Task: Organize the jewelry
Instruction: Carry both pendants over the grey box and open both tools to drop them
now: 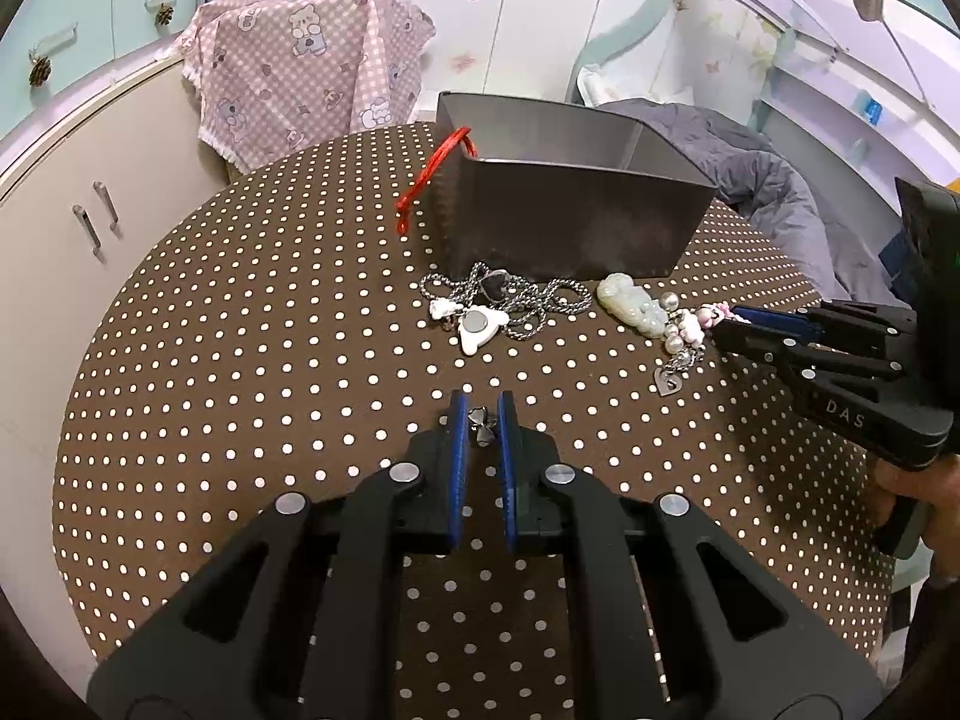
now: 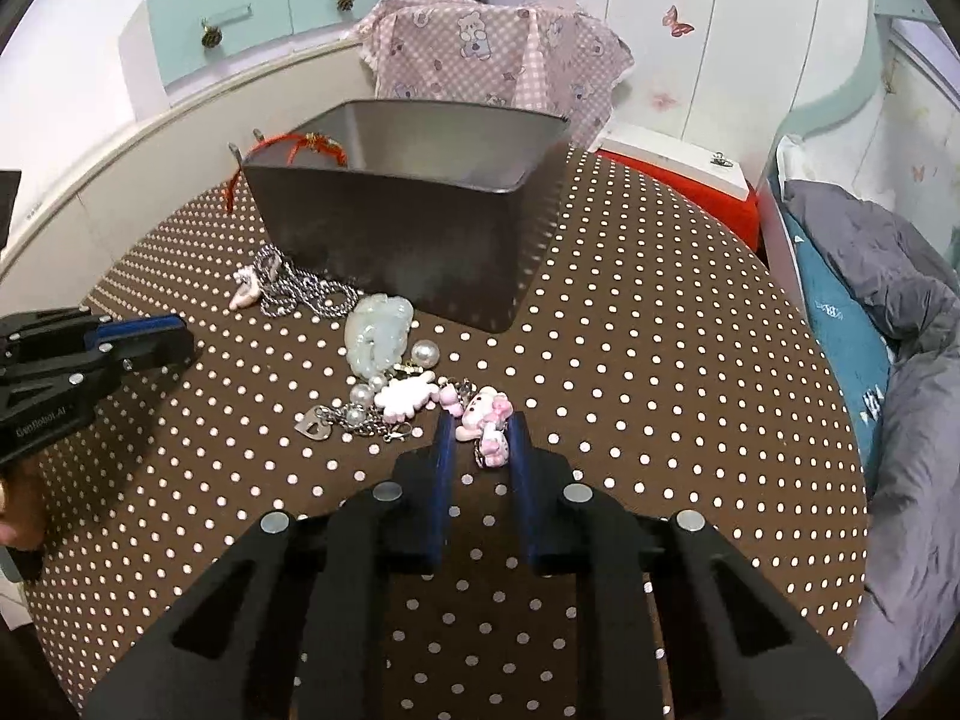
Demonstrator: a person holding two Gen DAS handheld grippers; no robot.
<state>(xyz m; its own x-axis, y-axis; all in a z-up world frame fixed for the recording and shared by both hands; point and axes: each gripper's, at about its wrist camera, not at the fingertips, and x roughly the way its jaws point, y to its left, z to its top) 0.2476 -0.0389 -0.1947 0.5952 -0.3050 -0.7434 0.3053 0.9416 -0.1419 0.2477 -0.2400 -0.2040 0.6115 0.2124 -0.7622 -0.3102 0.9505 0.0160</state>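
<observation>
Left gripper (image 1: 480,420): low over the tabletop, fingers pointing forward, blue pads (image 1: 458,450) near parallel with a narrow gap, tips flanking a small silver charm (image 1: 482,423); contact with pads unclear. Seen from right wrist view as black linkage entering from the left edge, blue-tipped fingers (image 2: 141,324) close together, angled slightly down. Right gripper (image 2: 480,438): also low, jaws parted wider, pads either side of a pink-and-white cat charm (image 2: 487,420), not clamped. In left wrist view, reaching in from the right, tips (image 1: 735,330) at the pile's edge. Bare hand (image 1: 921,492) gripping its handle at lower right.
</observation>
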